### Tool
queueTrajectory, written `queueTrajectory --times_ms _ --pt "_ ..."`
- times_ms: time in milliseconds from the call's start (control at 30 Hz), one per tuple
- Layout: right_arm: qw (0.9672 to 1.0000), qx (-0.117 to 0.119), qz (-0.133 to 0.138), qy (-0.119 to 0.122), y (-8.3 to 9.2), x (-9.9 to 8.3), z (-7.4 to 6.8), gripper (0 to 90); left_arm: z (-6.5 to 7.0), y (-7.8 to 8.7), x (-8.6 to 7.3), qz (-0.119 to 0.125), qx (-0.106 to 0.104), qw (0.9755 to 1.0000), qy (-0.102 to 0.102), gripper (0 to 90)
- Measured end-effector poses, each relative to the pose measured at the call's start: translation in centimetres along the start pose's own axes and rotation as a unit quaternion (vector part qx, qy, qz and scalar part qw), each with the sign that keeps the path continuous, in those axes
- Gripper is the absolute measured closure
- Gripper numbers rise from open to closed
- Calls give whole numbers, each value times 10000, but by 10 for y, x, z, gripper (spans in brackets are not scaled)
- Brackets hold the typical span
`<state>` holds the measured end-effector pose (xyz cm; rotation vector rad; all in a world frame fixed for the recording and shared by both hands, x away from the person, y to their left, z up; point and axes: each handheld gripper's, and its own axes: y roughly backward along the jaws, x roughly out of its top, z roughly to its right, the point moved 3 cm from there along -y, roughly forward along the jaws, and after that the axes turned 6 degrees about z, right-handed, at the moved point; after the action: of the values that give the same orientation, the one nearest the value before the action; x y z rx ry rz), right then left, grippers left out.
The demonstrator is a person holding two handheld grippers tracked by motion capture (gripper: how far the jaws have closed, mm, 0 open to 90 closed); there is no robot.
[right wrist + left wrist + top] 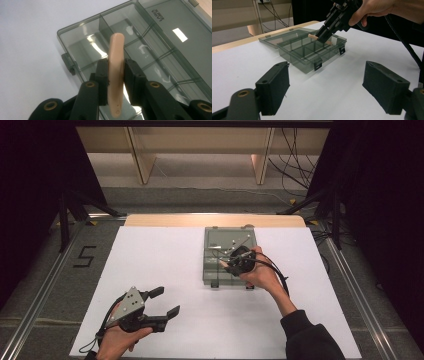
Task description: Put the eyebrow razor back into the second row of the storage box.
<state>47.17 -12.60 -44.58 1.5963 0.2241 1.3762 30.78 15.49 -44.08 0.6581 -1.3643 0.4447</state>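
A pale, peach-coloured stick (116,75) with rounded ends is clamped between the pads of the right gripper (116,80); in the right gripper view it is seen standing on edge between the two black jaws, its far end reaching out over a divided compartment. The same stick (318,38) is seen from the left gripper view held level, just above the front right part of a smoky, see-through compartment box (307,51). Whether the stick touches a divider or the rim cannot be told from these angles; it appears to hang slightly clear. The box (212,270) is set on the white worktop (160,265) towards its far middle, with its lid (279,37) folded flat behind it and two dark latches at the front edge. The right gripper (239,261) is held from above by a hand in a dark sleeve, tilted down over the box.

The left gripper (162,302) is held well apart from the box, near the worktop's near left corner. Its jaws are spread wide, with nothing between the pads (274,87), and the bare worktop is seen through the gap.
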Motion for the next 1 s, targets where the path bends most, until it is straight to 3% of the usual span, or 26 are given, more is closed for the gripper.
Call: queueTrajectory --times_ms 233,600,867,1000 --pt "9999 26 -56 -102 -3 -3 0 745 0 0 0 6 -3 10000 9 205" --pt "9999 98 -115 -16 -8 -6 0 745 0 0 0 -1 -2 10000 -4 205" --pt "9994 277 -222 -35 -13 -11 0 736 0 0 0 0 -3 10000 3 205" --pt "9995 214 -96 -194 -12 -12 3 618 0 0 0 -4 -3 10000 -17 205"
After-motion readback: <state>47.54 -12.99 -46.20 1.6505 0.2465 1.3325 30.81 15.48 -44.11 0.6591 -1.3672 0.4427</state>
